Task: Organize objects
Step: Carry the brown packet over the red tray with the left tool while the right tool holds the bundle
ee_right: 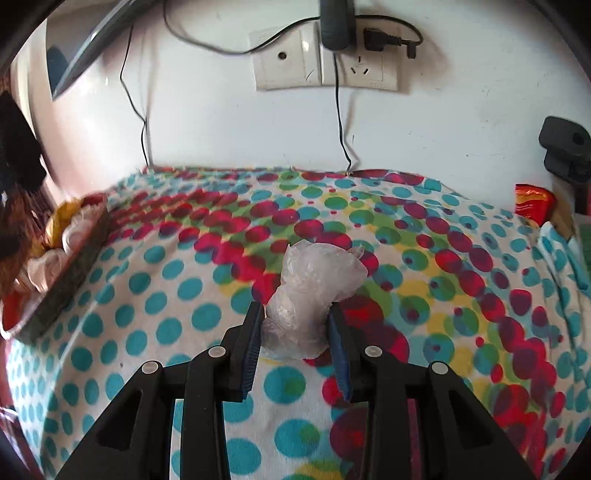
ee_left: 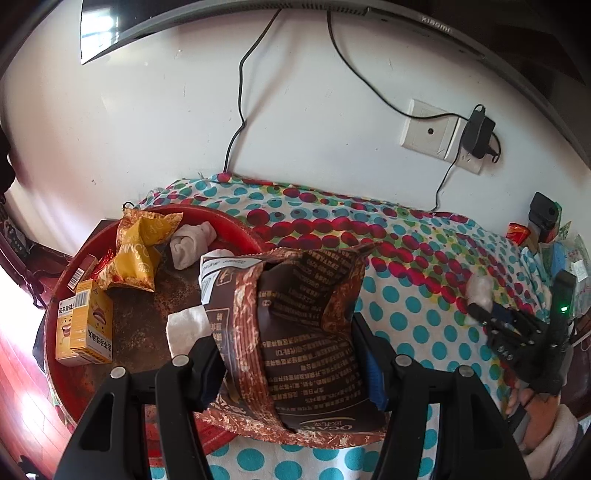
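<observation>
My left gripper [ee_left: 295, 354] is shut on a brown snack bag [ee_left: 299, 332], held above the edge of a round red tray [ee_left: 236, 229]. The tray holds a yellow snack bag [ee_left: 142, 251], two orange boxes [ee_left: 86, 328] and white rolled cloths [ee_left: 192, 240]. My right gripper [ee_right: 295, 332] is shut on a crumpled clear plastic bag [ee_right: 314, 284] over the dotted cloth [ee_right: 155, 295]. It also shows in the left wrist view [ee_left: 495, 317] at the far right, with the plastic bag [ee_left: 480, 288] in it.
The polka-dot cloth [ee_left: 424, 314] covers the table. Wall sockets [ee_right: 325, 66] with plugs and hanging cables are on the wall behind. A red packet [ee_right: 532, 206] and other items lie at the right edge. A screen [ee_left: 258, 18] hangs above.
</observation>
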Tool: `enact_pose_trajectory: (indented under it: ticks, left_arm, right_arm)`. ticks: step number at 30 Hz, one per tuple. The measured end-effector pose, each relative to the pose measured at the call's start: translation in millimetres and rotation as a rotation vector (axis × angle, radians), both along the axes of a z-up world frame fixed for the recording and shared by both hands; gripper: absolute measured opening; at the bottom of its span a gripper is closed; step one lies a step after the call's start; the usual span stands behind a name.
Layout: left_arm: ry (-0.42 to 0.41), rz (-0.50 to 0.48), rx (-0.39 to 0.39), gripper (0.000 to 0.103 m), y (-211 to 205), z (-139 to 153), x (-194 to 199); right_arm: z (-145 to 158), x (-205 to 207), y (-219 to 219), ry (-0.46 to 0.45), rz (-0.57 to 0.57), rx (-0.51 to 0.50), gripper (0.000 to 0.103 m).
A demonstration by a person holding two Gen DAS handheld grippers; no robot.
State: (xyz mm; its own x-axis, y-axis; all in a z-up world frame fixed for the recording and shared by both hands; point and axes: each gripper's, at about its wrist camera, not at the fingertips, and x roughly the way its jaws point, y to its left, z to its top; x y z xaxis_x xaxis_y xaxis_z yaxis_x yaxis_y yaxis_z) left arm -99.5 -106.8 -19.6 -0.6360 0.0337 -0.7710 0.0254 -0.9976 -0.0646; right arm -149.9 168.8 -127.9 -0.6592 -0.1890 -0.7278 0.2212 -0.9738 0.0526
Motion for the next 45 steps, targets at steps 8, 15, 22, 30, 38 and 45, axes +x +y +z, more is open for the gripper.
enact_pose_trajectory:
  ticks: [8, 15, 22, 30, 38, 45]
  left_arm:
    - [0.034, 0.020, -0.027, 0.062, -6, 20, 12]
    - [0.035, 0.056, -0.045, 0.063, -27, 26, 22]
    - [0.018, 0.108, -0.063, 0.063, -55, 24, 29]
    - [-0.011, 0.157, -0.095, 0.063, -82, 13, 23]
    - [-0.053, 0.224, -0.084, 0.063, -117, -3, 5]
    - [-0.094, 0.264, -0.113, 0.063, -140, -18, -14]
  right_arm:
    - [-2, 0, -7, -0.004, 0.006, 0.064, 0.036]
    - [-2, 0, -11, -0.001, 0.003, 0.085, 0.036]
    - [-3, 0, -12, -0.003, 0.003, 0.090, 0.037]
    - [-8, -5, -11, -0.033, -0.001, 0.095, 0.037]
    - [-7, -4, -11, -0.033, -0.006, 0.104, 0.037]
    - [-6, -5, -10, -0.033, -0.011, 0.099, 0.037]
